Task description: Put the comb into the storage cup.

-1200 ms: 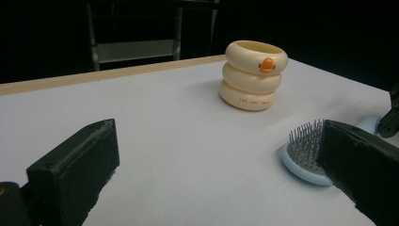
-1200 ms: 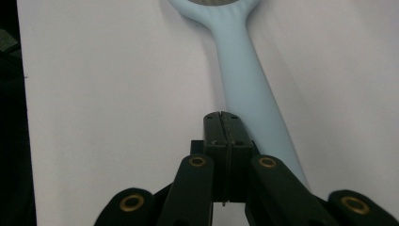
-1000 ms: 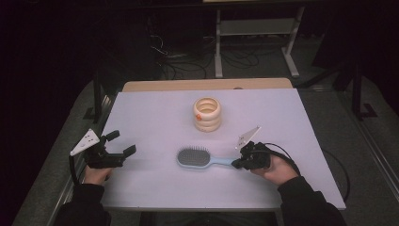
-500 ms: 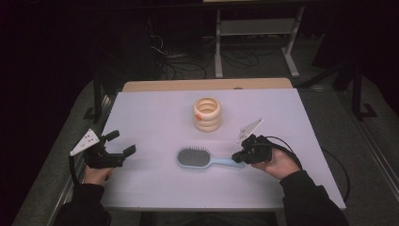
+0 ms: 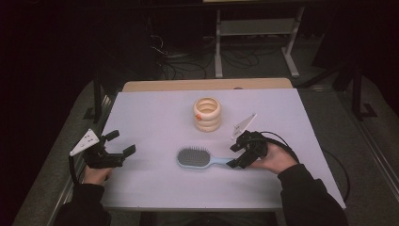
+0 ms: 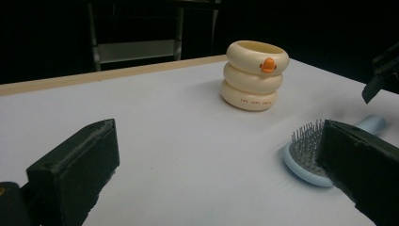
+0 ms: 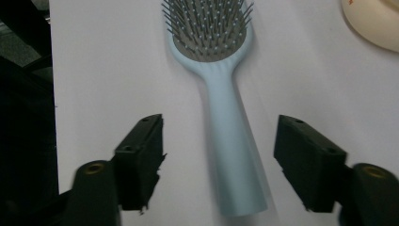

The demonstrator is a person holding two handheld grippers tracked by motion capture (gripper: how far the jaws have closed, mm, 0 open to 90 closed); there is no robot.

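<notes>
One pale blue hairbrush [image 5: 200, 158] is lying flat on the white table [image 5: 155, 113], bristles up, near the front edge and a little right of centre, with its head pointing left and its handle running right. Its handle end is sitting between the jaws of the right gripper [image 5: 238, 156], which have just been opening; in the right gripper view the hairbrush [image 7: 221, 94] handle is lying in the gap with clear table showing on either side, so the pads of the right gripper [image 7: 219, 160] are not pressing on it. Held by the person's right hand [image 5: 273, 159], that gripper is hovering just over the handle's tip. Farther back, just beyond the brush head, a cream ring-stacked cup with an orange duck bill [image 5: 207, 114] is standing upright. Well apart at the near left edge, the left gripper [image 5: 123, 143] is resting with its jaws spread wide and holding nothing.
</notes>
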